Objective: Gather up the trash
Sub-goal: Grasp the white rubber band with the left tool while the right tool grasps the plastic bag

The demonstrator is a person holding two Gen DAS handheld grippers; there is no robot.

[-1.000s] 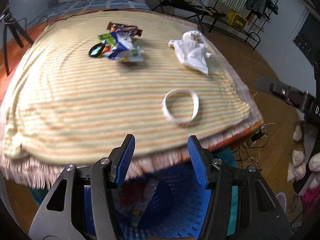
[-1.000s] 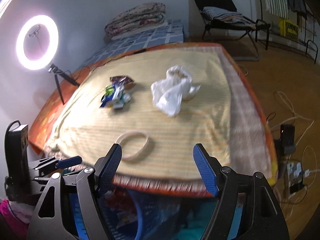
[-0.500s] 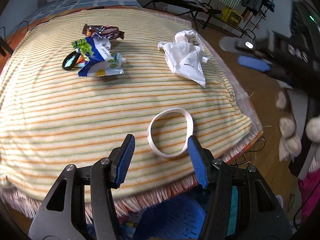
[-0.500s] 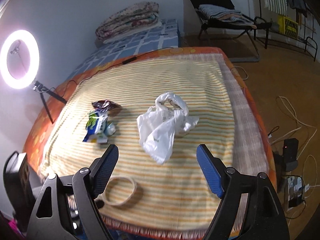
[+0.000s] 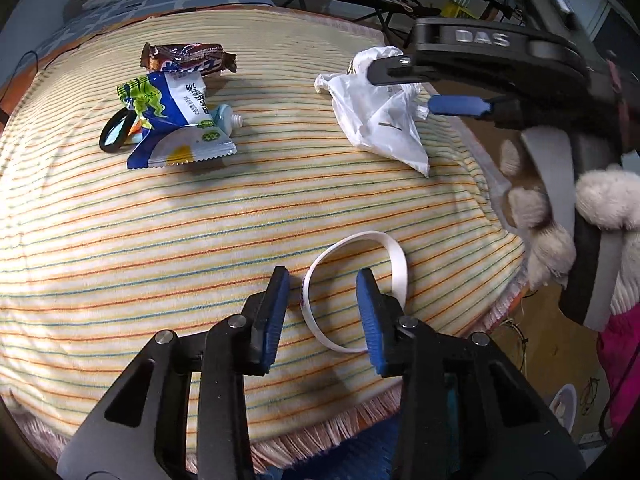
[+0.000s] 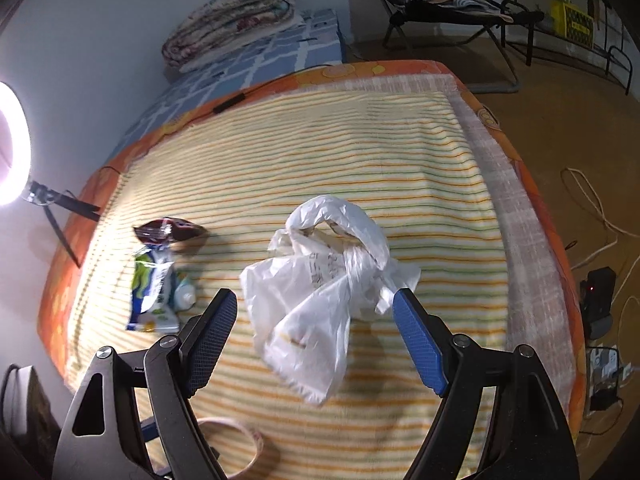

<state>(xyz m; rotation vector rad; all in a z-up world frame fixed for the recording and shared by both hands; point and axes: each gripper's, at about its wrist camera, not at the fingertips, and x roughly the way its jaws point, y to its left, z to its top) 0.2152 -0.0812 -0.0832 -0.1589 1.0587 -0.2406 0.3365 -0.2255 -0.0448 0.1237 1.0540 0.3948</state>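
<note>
- Nearest, the left gripper (image 5: 322,312) hangs low over the near edge of the striped blanket (image 5: 160,232), its blue fingers spread apart with nothing clamped between them.
- Straddled by those fingers lies the near left rim of a white ring (image 5: 394,254); its band passes between the two pads, and whether either pad touches it cannot be told.
- Below the blanket's fringe, a blue basket (image 5: 360,456) shows under the left gripper.
- Further in, the right gripper (image 6: 316,332) sits with its fingers wide apart on either side of a crumpled white plastic bag (image 6: 320,280), gripping nothing; from the left view one blue finger (image 5: 456,105) is just beside the bag's right edge.
- Left of the bag, well apart from it, lies a cluster of trash: a blue and white wrapper (image 5: 176,120) over a small tube (image 5: 226,118), with a dark round ring (image 5: 116,136) at its left.
- Just behind that cluster rests a brown candy wrapper (image 5: 188,58).
- Farthest back, a folded quilt (image 6: 232,16) lies on a blue checked bed (image 6: 256,60).
</note>
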